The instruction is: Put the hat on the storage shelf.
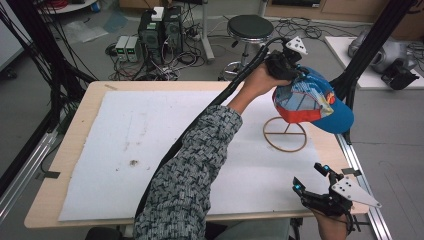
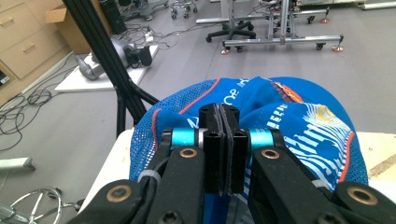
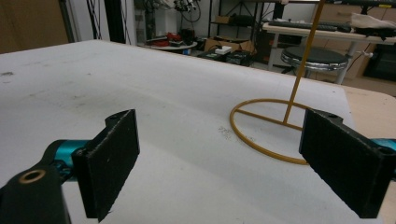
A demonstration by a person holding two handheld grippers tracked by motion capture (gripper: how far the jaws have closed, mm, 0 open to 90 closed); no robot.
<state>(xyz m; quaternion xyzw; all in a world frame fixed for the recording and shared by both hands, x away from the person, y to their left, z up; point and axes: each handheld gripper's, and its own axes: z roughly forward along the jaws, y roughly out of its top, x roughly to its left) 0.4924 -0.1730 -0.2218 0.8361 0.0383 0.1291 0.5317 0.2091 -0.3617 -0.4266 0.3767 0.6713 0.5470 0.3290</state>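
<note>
Left gripper (image 2: 219, 140): jaws clenched on the crown fabric of the blue cap (image 1: 312, 100), holding it over the yellow wire stand (image 1: 285, 134), probably to seat or lift it. Right gripper (image 3: 224, 158): jaws released, holding nothing, low over the white-covered worktop (image 1: 150, 145) near the stand's ring base.

The blue mesh-backed cap (image 1: 312, 100) hid the top of the thin yellow wire stand (image 1: 285, 134) in the high view. The stand's upright ran off the right gripper view's top edge. The cap's white lettering (image 2: 231, 95) was unreadable.
</note>
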